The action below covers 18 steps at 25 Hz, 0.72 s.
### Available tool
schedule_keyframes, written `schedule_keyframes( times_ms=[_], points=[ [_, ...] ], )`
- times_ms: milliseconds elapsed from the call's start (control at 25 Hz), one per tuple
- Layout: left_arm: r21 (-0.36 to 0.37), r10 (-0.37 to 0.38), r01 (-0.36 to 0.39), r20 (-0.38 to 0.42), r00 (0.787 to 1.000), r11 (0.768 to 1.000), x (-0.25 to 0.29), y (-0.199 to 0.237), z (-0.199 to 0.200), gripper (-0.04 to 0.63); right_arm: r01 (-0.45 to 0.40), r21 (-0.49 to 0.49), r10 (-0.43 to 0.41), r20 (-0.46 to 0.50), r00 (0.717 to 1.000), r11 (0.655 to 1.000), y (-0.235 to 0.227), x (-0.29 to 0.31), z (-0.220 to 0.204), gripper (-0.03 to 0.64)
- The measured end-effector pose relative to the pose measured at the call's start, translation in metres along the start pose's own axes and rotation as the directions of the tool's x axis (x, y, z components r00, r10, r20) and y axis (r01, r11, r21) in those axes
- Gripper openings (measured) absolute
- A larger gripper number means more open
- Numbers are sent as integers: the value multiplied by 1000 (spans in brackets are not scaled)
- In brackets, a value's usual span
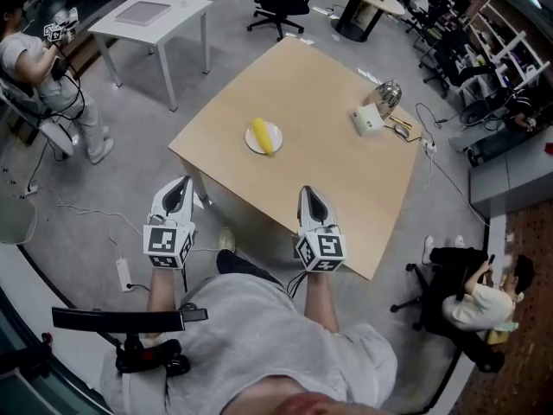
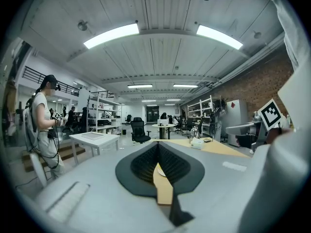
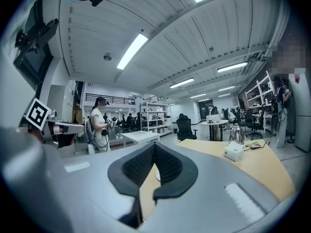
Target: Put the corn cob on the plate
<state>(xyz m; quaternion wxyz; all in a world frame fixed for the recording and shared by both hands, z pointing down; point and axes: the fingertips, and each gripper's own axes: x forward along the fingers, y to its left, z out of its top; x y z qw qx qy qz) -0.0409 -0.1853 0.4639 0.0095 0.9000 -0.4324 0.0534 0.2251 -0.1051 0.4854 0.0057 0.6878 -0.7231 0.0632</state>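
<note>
A yellow corn cob [image 1: 262,136] lies on a small white plate [image 1: 251,143] near the middle of the wooden table [image 1: 346,188]. Both grippers are held back from the plate, at the table's near edge. My left gripper [image 1: 181,184] is off the table's near left corner, over the floor, and its jaws are shut with nothing between them [image 2: 158,147]. My right gripper [image 1: 308,192] hovers over the table's near edge, level, and its jaws are also shut and empty [image 3: 154,146]. Both point towards the plate, which is well ahead of them.
A white box [image 1: 366,121] and a silvery kettle [image 1: 388,98] sit at the table's far right, with cables beside them. A white table [image 1: 151,14] and a standing person [image 1: 34,67] are at the left. A seated person [image 1: 479,301] is at the right. A power strip [image 1: 123,274] lies on the floor.
</note>
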Motion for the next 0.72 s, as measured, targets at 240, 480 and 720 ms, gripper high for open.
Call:
schedule_keyframes(
  times_ms=[240, 480, 720],
  points=[
    [2, -3, 3, 1, 1000, 1000, 0, 0, 0, 20, -3, 21, 3, 6, 1000, 1000, 0, -1, 1, 6],
    [4, -4, 4, 2, 1000, 1000, 3, 0, -1, 20, -3, 24, 3, 7, 1000, 1000, -2, 1, 1, 6],
    [3, -5, 5, -1, 1000, 1000, 3, -3, 1, 20, -9, 26, 9, 0, 1000, 1000, -2, 1, 1, 5]
  ],
)
